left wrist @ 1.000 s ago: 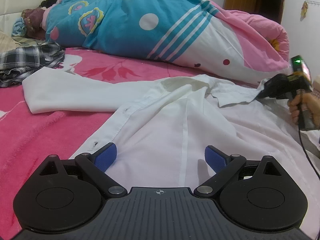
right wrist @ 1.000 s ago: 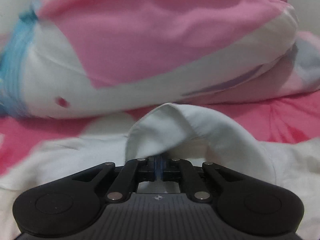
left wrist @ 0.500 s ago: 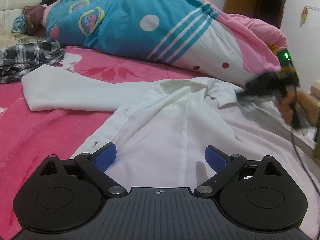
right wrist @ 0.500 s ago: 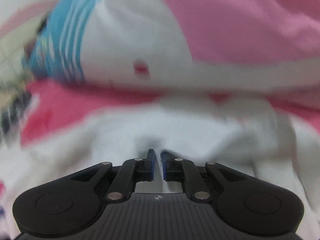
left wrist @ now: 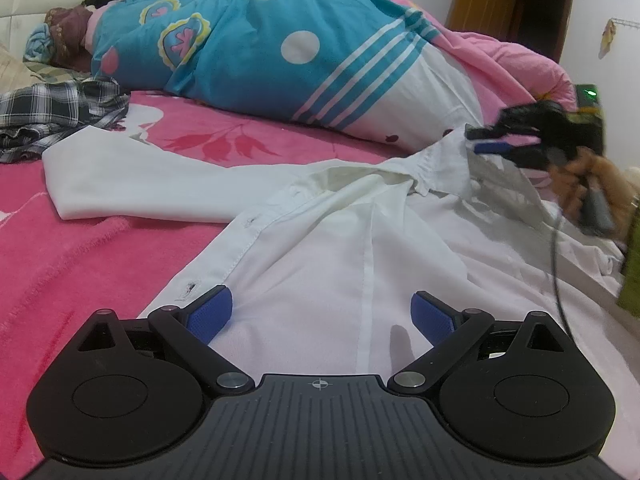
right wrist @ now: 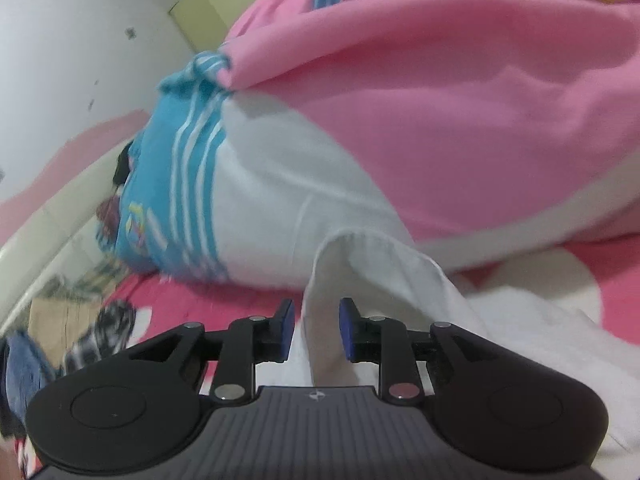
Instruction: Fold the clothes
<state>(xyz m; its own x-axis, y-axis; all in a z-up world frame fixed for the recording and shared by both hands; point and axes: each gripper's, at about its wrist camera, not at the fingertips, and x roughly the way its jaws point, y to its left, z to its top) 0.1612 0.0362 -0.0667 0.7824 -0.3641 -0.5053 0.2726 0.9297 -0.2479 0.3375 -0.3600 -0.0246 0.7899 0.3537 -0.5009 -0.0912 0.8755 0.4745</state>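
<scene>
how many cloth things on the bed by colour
white shirt: 1
plaid garment: 1
blue, pink and white quilt: 1
pink bed sheet: 1
total: 4

Each hand-held gripper (left wrist: 322, 312) (right wrist: 316, 328) is black with blue pads (left wrist: 210, 312) (silver pivot screws, ribbed grey top), one trailing a black cable (left wrist: 556, 264).

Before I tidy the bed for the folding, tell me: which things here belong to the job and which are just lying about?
Part of the job:
white shirt
left claw, open over the shirt
right claw, opening, with shirt fabric between its pads

Lying about:
rolled quilt
plaid garment
pink bedsheet
</scene>
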